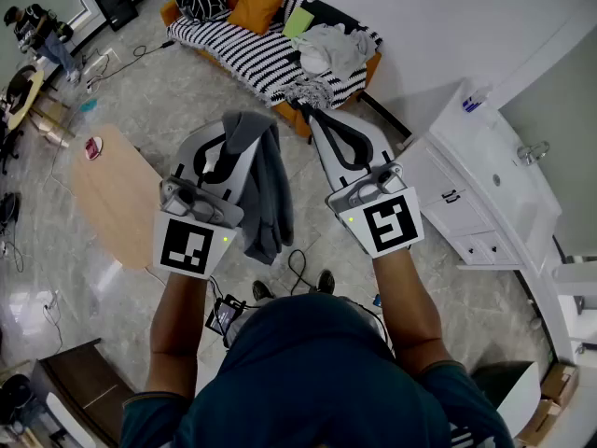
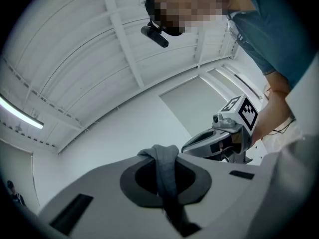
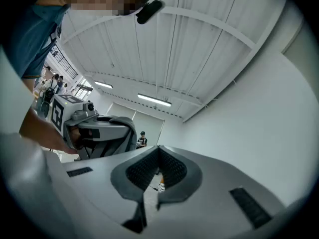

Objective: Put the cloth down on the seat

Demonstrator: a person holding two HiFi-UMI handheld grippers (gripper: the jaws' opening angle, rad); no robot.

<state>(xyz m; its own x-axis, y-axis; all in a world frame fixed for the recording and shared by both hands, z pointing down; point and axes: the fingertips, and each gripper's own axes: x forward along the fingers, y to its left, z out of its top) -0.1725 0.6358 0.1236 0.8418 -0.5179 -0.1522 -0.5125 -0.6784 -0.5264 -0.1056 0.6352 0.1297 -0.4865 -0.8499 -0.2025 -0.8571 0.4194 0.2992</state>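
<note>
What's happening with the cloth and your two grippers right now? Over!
Left gripper shut on grey cloth, hanging in the air. Right gripper shut, empty. Sofa ahead, cloth not down yet. Clothes heap on one end of seat.

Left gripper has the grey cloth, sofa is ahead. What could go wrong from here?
1. The left gripper pinches only a bunched fold of the grey cloth. Most of it hangs free, so it might slip out early.
2. The sofa is crowded with a striped throw and a clothes pile. The cloth may land on those.
3. A black cable lies near the person's feet and could snag.
</note>
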